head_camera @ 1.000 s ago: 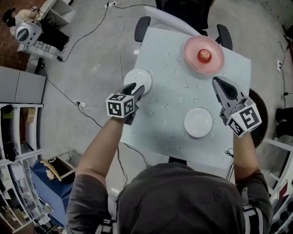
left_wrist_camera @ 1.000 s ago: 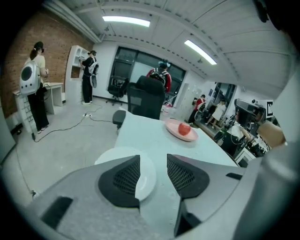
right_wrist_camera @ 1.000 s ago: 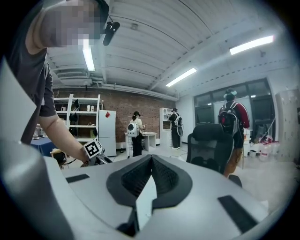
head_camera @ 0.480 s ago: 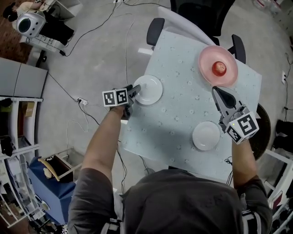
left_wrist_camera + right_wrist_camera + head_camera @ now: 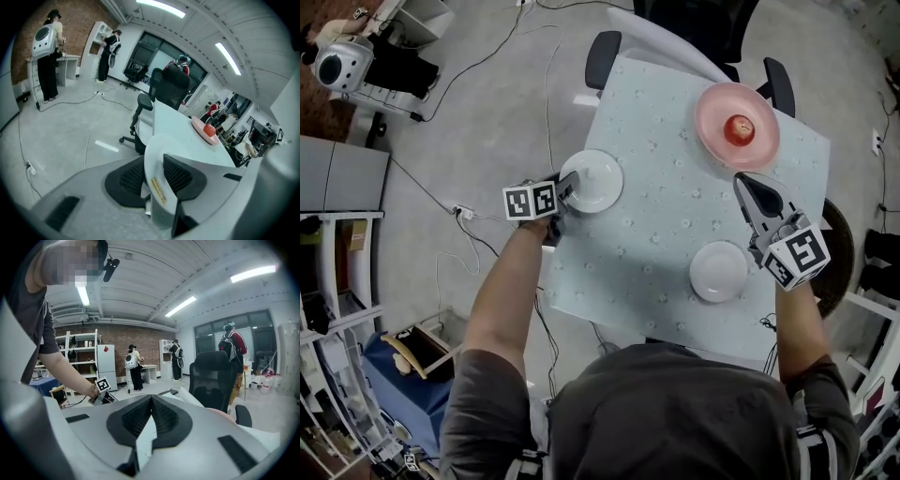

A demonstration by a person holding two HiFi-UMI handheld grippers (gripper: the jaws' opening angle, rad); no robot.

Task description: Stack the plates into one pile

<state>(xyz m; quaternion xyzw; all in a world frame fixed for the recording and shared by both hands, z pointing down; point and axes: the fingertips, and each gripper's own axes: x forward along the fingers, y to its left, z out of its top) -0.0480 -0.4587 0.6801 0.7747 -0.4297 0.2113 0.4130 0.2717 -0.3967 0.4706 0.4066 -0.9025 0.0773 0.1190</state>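
A white plate (image 5: 594, 180) lies near the table's left edge. My left gripper (image 5: 566, 190) has its jaws on both sides of that plate's near-left rim; they have just been closing. In the left gripper view both black pads lie against the plate (image 5: 157, 150), with my left gripper (image 5: 157, 164) around its edge. A second white plate (image 5: 718, 271) sits at the near right. My right gripper (image 5: 751, 188) hovers above the table just beyond it, shut and empty, its pads meeting at the tip (image 5: 151, 398). A pink plate (image 5: 712, 139) with a red apple (image 5: 739, 128) is at the far right.
The table (image 5: 666, 216) has a pale blue patterned top. A black office chair (image 5: 694, 23) stands at its far side. Cables run over the floor at left (image 5: 469, 214). Shelves (image 5: 337, 272) and a blue box (image 5: 412, 361) are at the left. Other people stand further back (image 5: 47, 51).
My left gripper has dropped from above the left plate to its rim and now has the rim between its jaws. The right gripper has shifted only slightly.
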